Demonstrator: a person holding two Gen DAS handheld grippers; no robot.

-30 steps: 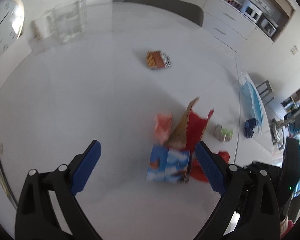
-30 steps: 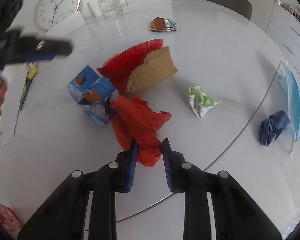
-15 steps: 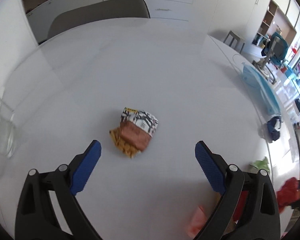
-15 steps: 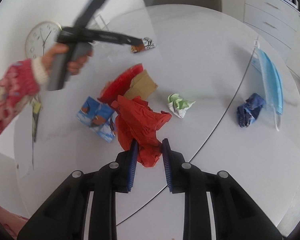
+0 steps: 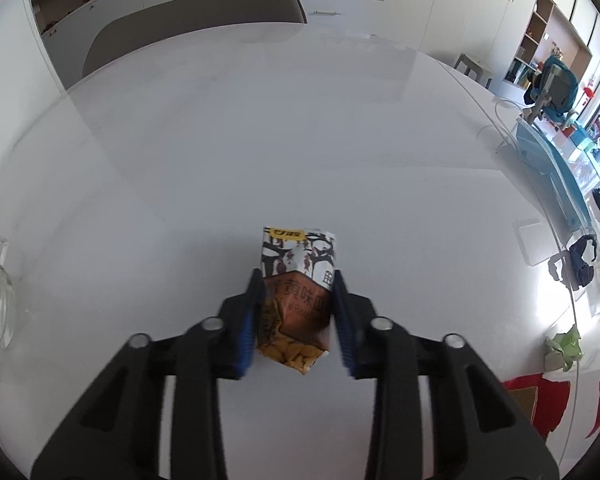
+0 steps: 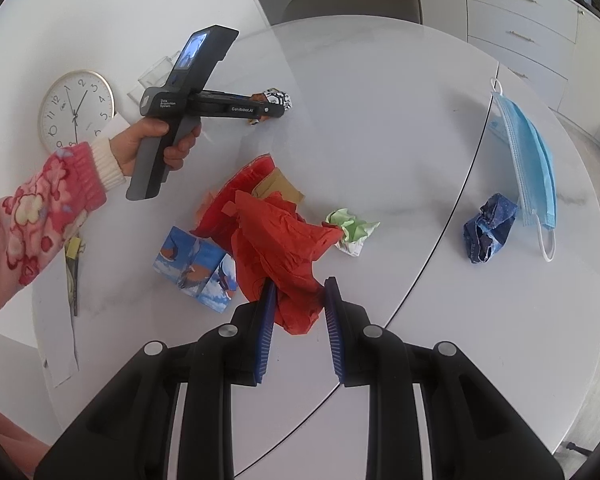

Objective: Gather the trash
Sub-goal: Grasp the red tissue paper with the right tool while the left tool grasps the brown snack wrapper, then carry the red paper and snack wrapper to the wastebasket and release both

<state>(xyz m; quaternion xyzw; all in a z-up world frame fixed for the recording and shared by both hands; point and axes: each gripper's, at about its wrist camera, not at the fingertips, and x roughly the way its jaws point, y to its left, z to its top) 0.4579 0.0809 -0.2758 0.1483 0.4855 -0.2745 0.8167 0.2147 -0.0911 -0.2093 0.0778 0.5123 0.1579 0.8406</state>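
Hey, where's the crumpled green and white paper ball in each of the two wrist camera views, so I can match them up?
Left wrist view: the crumpled green and white paper ball sits at the far right edge, low, just above the red paper scraps.
Right wrist view: it lies right of centre, touching the tip of the crumpled red paper held in the right gripper.
Shared landmark: the crumpled dark blue wrapper, beside the blue face mask.
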